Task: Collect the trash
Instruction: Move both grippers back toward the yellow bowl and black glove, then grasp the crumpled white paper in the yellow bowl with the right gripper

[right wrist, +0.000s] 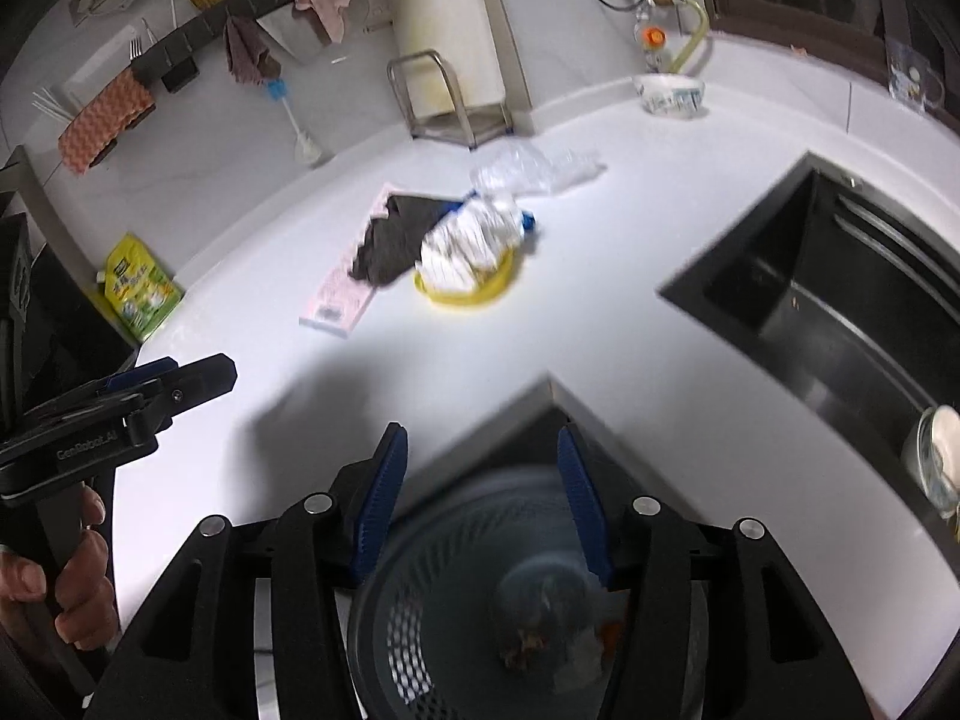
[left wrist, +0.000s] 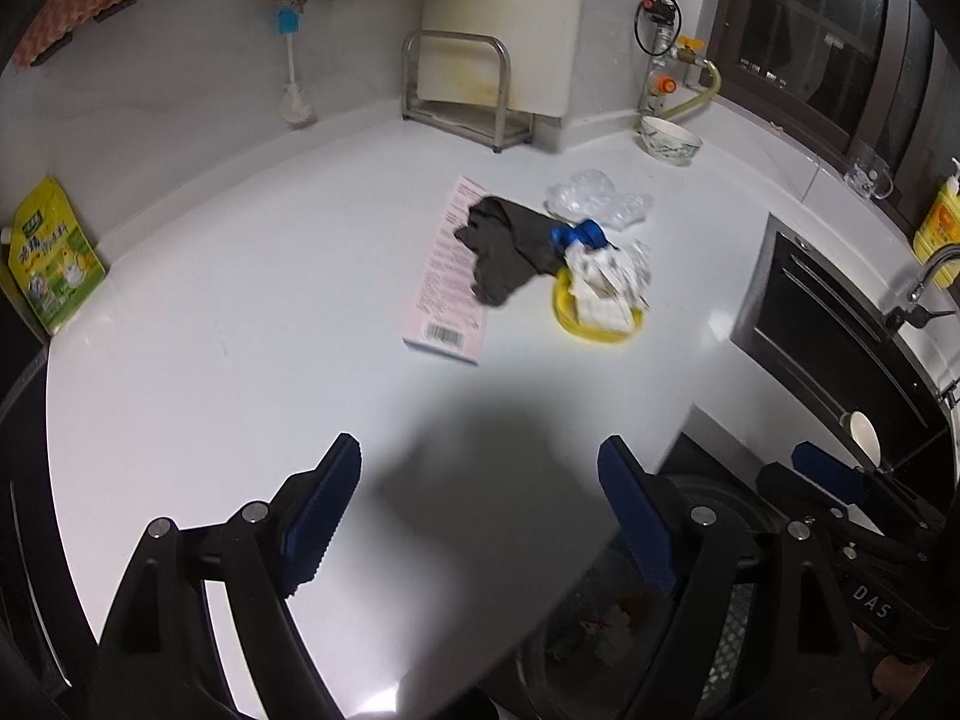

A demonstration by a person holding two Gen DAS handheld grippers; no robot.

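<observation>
Trash lies mid-counter: a pink flat carton [left wrist: 447, 276] [right wrist: 342, 291], a dark crumpled rag [left wrist: 504, 249] [right wrist: 390, 237] on it, a yellow dish [left wrist: 591, 324] [right wrist: 474, 291] with crumpled white wrappers [left wrist: 606, 282] [right wrist: 468, 243], a blue piece [left wrist: 579, 235] and clear plastic film [left wrist: 600, 198] [right wrist: 534, 171]. My left gripper [left wrist: 480, 468] is open and empty over the near counter, well short of the trash. My right gripper [right wrist: 480, 456] is open and empty above a black mesh bin [right wrist: 528, 588] [left wrist: 606, 624] that holds some scraps below the counter's corner.
A dark sink [right wrist: 840, 300] [left wrist: 840, 348] lies to the right with a cup in it. A patterned bowl [left wrist: 669, 141] [right wrist: 669, 93], a metal rack [left wrist: 462, 90], a bottle brush [left wrist: 294, 90], a green-yellow pouch [left wrist: 54, 258] and a yellow bottle [left wrist: 939, 222] stand at the counter's edges.
</observation>
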